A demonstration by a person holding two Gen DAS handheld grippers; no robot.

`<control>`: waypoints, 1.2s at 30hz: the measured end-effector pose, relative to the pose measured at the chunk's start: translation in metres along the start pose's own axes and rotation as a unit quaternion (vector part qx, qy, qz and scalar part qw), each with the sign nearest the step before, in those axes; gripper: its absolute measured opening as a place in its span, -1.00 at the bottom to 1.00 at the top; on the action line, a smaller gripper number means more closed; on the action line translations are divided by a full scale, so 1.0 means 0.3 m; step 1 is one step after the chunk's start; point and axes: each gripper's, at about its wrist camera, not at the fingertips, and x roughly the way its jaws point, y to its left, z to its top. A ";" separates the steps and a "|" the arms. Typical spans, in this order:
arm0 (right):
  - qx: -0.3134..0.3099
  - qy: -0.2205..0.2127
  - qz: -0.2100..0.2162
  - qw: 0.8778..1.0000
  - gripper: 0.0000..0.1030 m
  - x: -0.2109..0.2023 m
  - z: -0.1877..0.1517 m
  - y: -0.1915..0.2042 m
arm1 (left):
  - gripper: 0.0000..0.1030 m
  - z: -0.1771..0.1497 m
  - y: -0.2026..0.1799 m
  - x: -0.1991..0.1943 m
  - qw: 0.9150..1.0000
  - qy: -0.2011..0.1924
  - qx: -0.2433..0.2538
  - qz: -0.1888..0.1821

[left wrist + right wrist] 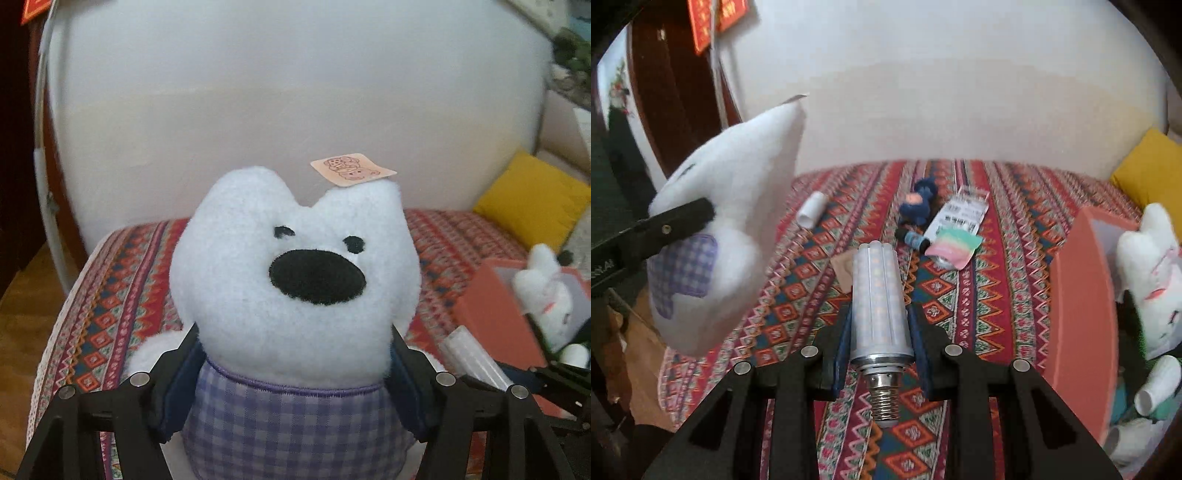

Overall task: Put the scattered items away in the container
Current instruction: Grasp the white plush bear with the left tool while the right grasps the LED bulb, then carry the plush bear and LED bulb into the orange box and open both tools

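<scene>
My left gripper (295, 354) is shut on a white plush dog (291, 266) in a purple checked shirt, held at the neck above the patterned bed cover (110, 295). A paper tag (352, 171) sticks up from its ear. The same plush dog (727, 229) hangs at the left of the right wrist view. My right gripper (879, 325) is shut on a corn-cob LED bulb (877, 306), screw base toward the camera. The orange box (1078, 302) stands at the right, with a white rabbit plush (1152, 280) and white cups (1156, 384) inside.
On the bed cover (997, 258) lie a white tube (812, 208), a dark blue toy (918, 203), a small blue bottle (912, 236), a barcode packet (960, 214) and a pastel pouch (955, 249). A yellow cushion (1152, 170) leans at the far right. A pale wall stands behind.
</scene>
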 end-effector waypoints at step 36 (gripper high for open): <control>0.180 -0.021 -0.224 0.958 -0.38 -0.547 -0.223 -0.989 | 0.73 -0.171 -1.189 0.372 0.956 0.130 0.211 -0.156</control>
